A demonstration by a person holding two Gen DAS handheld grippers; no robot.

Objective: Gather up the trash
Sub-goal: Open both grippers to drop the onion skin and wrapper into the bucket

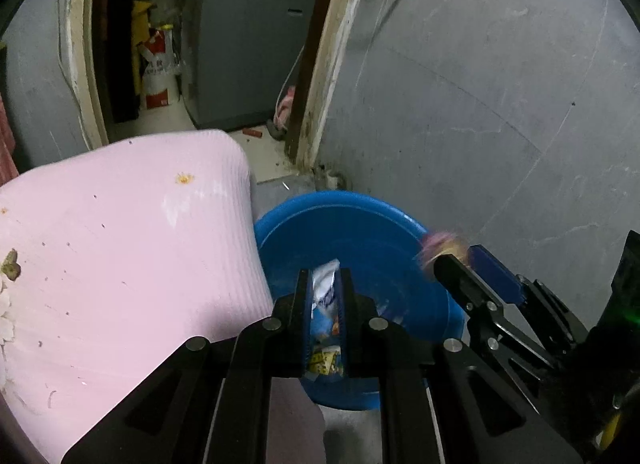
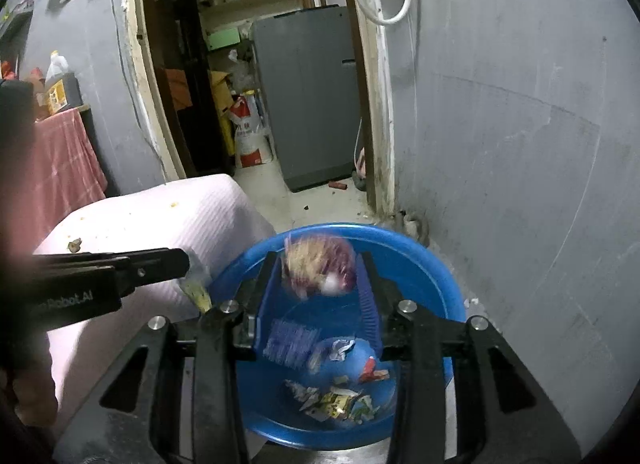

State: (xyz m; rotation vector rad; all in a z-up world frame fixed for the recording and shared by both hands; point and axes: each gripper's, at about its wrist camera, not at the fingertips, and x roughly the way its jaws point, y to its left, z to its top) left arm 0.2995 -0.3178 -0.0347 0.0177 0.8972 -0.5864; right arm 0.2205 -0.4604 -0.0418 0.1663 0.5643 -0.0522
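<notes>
Hovering: I have both grippers over the blue basin [image 2: 420, 260] on the floor, which sits just right of the pink cushion [image 1: 120, 244] and near the grey wall [image 1: 480, 104].
Basin contents: scraps of wrappers [image 2: 340, 404] already lie on the near part of its bottom, so I judge the collecting well under way.
Right gripper [image 2: 320, 276]: its fingers stand apart with a blurred pink-and-yellow wad [image 2: 320, 268] between them, above the far half of the basin. The blur makes me think the wad is loose or dropping, but I cannot tell whether a pad touches it.
Left gripper [image 1: 325, 292]: clamped tight on a white-and-blue wrapper [image 1: 326, 284], whose long axis runs along the fingers, its printed end hanging back toward the camera.
Key relation: the wrapper hangs directly over the near left part of the basin, so the basin lies straight below my left gripper; I judge that simply parting those fingers would drop it in.
Nearer arm: both are over the basin, the left one closer to the cushion.
Leftovers: small crumbs [image 1: 184, 179] on the cushion.
</notes>
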